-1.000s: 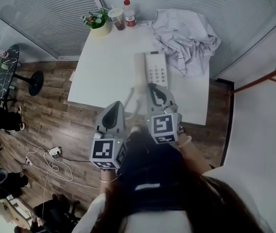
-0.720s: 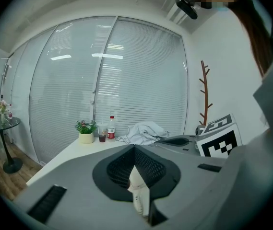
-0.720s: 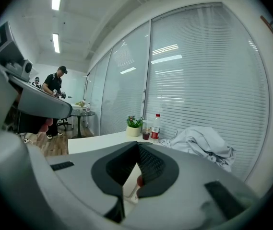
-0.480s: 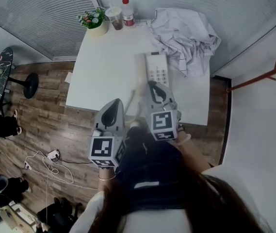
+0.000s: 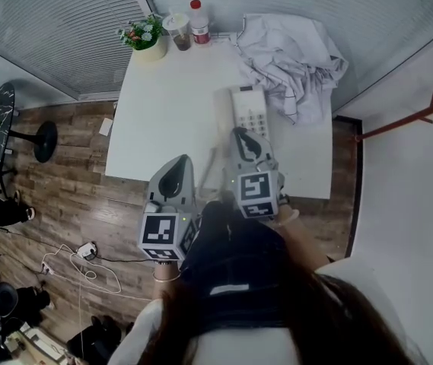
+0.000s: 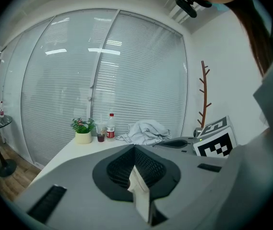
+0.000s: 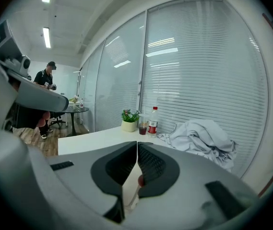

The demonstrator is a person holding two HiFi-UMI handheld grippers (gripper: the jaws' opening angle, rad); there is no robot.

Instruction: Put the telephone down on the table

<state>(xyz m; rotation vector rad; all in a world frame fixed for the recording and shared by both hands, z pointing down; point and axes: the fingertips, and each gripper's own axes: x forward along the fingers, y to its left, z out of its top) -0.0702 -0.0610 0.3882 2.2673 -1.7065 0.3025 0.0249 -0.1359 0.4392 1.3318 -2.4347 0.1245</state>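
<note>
The telephone (image 5: 248, 111) lies flat on the white counter (image 5: 170, 105), right of its middle, keypad up. Its long axis runs away from the person toward the blinds, the far end leaning slightly left. Its far right corner is just beside a crumpled white garment (image 5: 292, 55). A pale cord (image 5: 210, 162) trails from its near left side toward the counter's near edge.

No print on the telephone can be read. The bottle (image 5: 198, 23) at the far edge has a red cap and a red label, its lettering too small to make out. It stands beside a cup (image 5: 179, 30) of dark drink and a potted plant (image 5: 144, 35). Each tool carries a cube with black-and-white square markers.

Both tools are held side by side at the near edge, pointing forward. The right tool (image 5: 240, 131) reaches over the telephone's near end; contact cannot be judged. Its jaws are just beginning to part, tips nearly together, with nothing identifiable between them. The left tool (image 5: 183, 159) hangs lower and left, clear of the telephone, its jaws pressed together and empty.
</note>
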